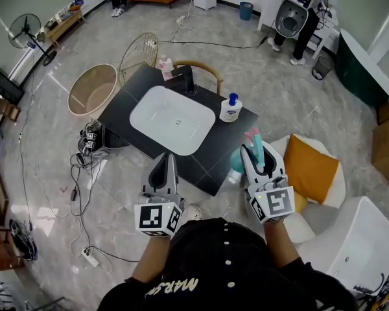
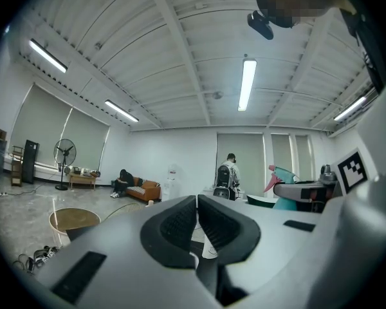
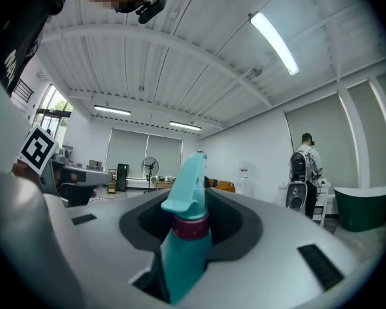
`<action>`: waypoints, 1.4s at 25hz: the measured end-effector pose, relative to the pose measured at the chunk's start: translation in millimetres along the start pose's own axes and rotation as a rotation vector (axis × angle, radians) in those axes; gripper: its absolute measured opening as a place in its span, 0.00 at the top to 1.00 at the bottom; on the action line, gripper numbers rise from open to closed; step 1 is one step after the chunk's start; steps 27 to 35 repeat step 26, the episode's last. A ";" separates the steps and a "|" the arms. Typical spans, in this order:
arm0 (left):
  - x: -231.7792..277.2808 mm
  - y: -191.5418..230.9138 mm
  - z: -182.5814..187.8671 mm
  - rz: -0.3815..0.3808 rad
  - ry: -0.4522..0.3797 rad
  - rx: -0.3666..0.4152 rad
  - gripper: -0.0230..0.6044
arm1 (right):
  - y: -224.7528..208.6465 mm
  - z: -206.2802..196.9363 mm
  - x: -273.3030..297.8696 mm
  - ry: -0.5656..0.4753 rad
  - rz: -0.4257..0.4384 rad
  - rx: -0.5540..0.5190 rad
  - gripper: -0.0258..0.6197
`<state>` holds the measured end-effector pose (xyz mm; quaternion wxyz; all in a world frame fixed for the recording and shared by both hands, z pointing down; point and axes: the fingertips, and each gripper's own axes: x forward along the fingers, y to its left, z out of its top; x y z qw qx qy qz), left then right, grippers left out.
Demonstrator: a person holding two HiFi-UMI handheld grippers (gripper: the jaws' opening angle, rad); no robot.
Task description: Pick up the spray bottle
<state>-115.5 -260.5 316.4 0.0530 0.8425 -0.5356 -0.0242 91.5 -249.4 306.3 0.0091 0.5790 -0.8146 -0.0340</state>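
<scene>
Right tongs (image 3: 194,206) are clamping the teal plastic spray bottle (image 3: 184,243) near its neck, long axis standing upright. Left tongs (image 2: 196,203) are sitting pinched together, empty.

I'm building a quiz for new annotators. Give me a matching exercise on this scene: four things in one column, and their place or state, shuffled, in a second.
Things
1. spray bottle
2. soap dispenser
3. left hand-held gripper
4. orange cushion

Place or state
A. on the white chair
B. jaws shut, nothing between them
C. clamped in the right hand-held gripper
D. standing on the black table, beside the white basin

Pairs: 1-C, 2-D, 3-B, 4-A
</scene>
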 end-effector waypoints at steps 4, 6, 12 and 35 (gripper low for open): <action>-2.8 -0.7 1.7 0.001 -0.004 0.001 0.94 | 0.7 0.7 -0.8 0.003 0.000 -0.001 0.77; -3.6 -1.3 1.8 0.003 -0.005 -0.001 0.94 | 0.5 1.1 -1.2 0.003 0.000 0.002 0.77; -3.5 0.1 -0.7 0.009 -0.005 -0.003 0.94 | 1.6 -2.1 1.6 0.006 0.004 -0.004 0.77; -7.0 -2.9 -1.6 0.020 -0.004 -0.003 0.94 | 2.3 -4.1 1.0 0.008 0.009 0.005 0.77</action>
